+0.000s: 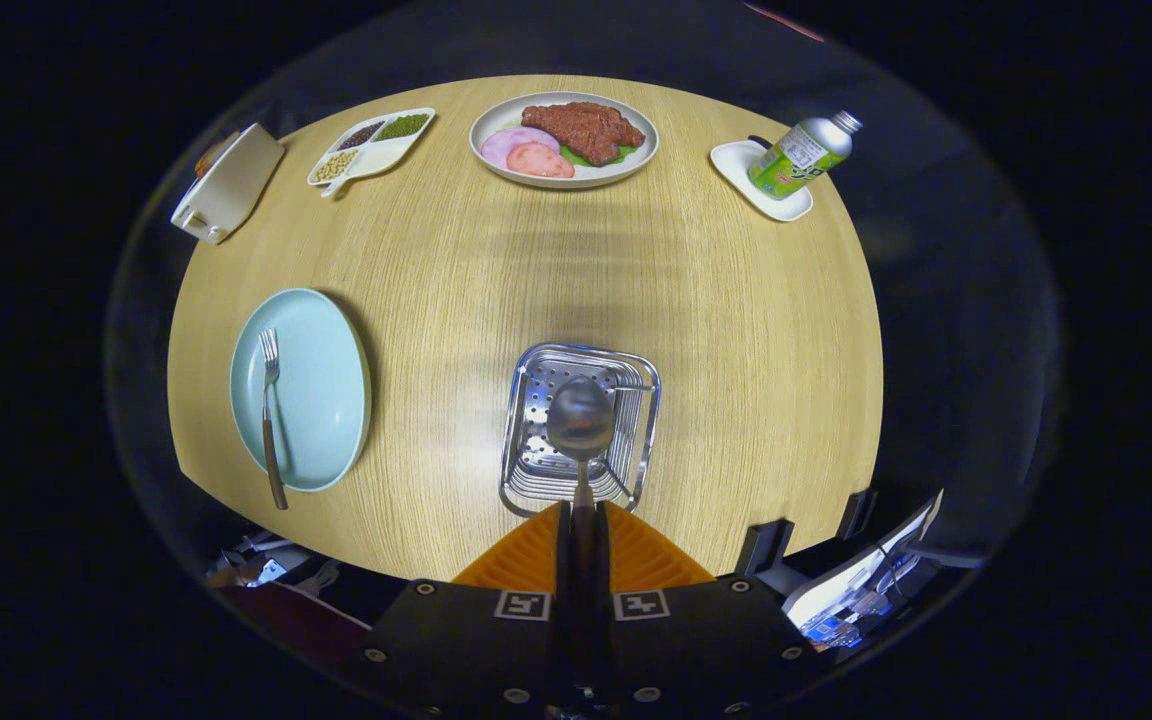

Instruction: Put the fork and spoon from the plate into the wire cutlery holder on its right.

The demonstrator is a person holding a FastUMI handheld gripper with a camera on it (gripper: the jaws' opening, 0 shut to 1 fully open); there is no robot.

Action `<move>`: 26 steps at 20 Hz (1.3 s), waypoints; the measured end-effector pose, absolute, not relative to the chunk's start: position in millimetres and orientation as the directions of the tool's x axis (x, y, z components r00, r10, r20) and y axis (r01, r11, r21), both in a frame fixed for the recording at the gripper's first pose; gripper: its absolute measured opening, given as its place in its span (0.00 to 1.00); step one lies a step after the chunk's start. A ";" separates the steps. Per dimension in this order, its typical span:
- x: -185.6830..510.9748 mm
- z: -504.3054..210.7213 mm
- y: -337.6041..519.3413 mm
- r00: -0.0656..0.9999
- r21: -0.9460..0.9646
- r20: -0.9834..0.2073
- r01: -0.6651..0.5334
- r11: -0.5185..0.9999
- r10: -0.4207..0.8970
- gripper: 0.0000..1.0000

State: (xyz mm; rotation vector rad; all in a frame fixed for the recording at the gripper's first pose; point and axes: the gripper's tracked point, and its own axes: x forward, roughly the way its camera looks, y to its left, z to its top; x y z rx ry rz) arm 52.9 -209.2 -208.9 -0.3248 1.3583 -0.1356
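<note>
The spoon [581, 420] is pinched by its handle between the gripper [581, 520] fingers, bowl poised over the holder [636, 440] for dropping in. The fork [269, 410] lies on the plate [326, 400], left.

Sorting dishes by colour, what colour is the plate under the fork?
Pale blue plate, fork on it; gripper view shows it best.

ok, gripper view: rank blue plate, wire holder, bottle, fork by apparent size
1. blue plate
2. wire holder, though it's nearer the gripper, which inflates it
3. fork, long but thin
4. bottle, farthest, so unsure against the fork
</note>
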 end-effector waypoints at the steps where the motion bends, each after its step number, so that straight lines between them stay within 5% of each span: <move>1: 55.7 -208.8 -209.6 0.216 -0.310 -0.934 -0.091 0.946 -0.285 0.09; 8: 65.2 -198.7 -211.5 0.265 -0.311 -0.921 -0.061 0.948 -0.285 0.17; 18: 81.4 -161.9 -157.3 0.462 -0.265 -0.858 -0.024 0.964 -0.224 0.99; 26: 78.4 -172.8 -66.2 0.585 -0.227 -0.803 -0.120 0.966 -0.116 0.99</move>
